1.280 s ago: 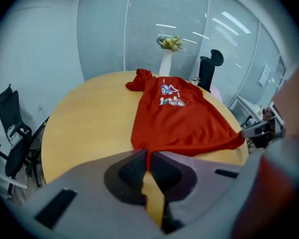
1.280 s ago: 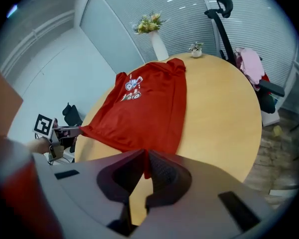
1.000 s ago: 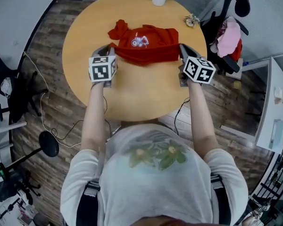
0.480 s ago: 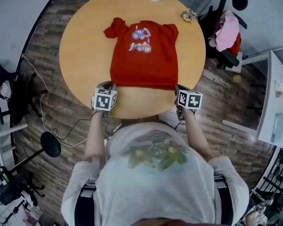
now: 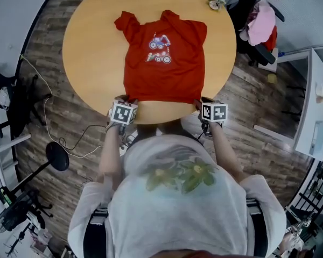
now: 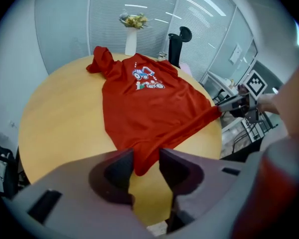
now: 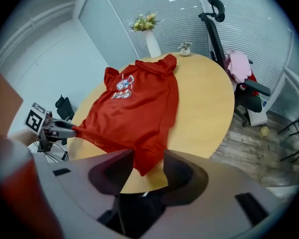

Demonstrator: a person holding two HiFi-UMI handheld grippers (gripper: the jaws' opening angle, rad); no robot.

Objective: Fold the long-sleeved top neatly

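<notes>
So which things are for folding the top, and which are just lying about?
For the job: red printed long-sleeved top; round wooden table; left gripper and right gripper, jaws just opening, hem corners between them.
Lying about: white vase of flowers; pink clothes on a black chair.

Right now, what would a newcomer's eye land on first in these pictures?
The red top stands out first, spread out with its vehicle print facing up across the middle of the round wooden table. At its near hem sit the left tongs and the right tongs. Each has a hem corner between its jaws, which have just been opening and stand apart without pinching the cloth.
</notes>
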